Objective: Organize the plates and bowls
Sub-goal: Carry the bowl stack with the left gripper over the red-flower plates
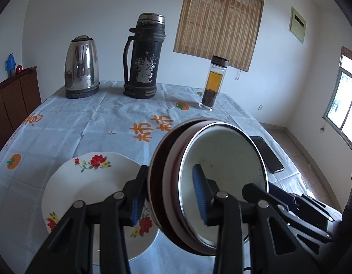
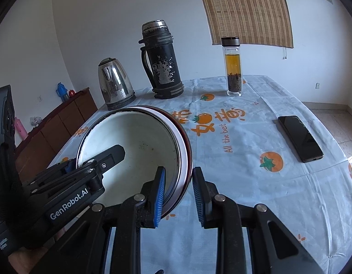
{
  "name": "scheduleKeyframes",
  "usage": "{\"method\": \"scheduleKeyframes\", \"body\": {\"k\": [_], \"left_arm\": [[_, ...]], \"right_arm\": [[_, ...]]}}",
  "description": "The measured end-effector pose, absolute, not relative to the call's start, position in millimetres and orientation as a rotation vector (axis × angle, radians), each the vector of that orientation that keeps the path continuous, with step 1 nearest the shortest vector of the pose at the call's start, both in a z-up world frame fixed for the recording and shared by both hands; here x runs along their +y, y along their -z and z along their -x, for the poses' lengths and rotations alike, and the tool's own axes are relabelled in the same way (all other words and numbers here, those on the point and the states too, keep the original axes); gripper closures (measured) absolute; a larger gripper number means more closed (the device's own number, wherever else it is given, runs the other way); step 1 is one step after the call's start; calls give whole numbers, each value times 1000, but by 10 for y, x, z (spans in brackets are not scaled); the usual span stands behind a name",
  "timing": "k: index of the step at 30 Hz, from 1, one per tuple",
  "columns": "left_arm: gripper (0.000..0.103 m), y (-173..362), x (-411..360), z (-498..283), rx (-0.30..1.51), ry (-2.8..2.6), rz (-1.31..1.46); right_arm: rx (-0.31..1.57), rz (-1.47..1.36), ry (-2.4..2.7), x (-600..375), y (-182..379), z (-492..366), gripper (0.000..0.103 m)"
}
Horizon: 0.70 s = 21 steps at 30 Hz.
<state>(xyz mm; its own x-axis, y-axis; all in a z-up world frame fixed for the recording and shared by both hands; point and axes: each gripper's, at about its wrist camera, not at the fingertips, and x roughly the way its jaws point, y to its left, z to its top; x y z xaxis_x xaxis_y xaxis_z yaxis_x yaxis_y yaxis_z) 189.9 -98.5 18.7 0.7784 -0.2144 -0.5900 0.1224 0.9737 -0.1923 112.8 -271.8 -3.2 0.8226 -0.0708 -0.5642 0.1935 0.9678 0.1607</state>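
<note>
white walls [image 1: 84, 11] enclosing the room. bamboo blind [image 1: 221, 20] hanging on the far wall, framed panel [image 1: 298, 24] just to its right. daylight coming in through a window [image 1: 345, 105] on the right. pale tiled floor [image 1: 297, 146] showing beyond the table. brown wooden cabinet [image 1: 13, 100] standing against the left wall.

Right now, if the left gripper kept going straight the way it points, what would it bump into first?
It already grips the stacked bowls at the rim, so the left gripper would just push those along. Beyond them, probably the tablecloth, maybe near the tea bottle; depth is hard to judge here.
</note>
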Motion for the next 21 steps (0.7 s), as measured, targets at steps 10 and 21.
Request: {"method": "scheduleKeyframes", "body": {"k": [10,21], "left_arm": [[67,-193,-787,-1836,657,158,137],[67,-193,-517,-1763,653,136,152]], "right_arm": [[578,-194,112,-2537,-54,-1177,77],[578,-174,79,-2264,-79,-1286,77]]}}
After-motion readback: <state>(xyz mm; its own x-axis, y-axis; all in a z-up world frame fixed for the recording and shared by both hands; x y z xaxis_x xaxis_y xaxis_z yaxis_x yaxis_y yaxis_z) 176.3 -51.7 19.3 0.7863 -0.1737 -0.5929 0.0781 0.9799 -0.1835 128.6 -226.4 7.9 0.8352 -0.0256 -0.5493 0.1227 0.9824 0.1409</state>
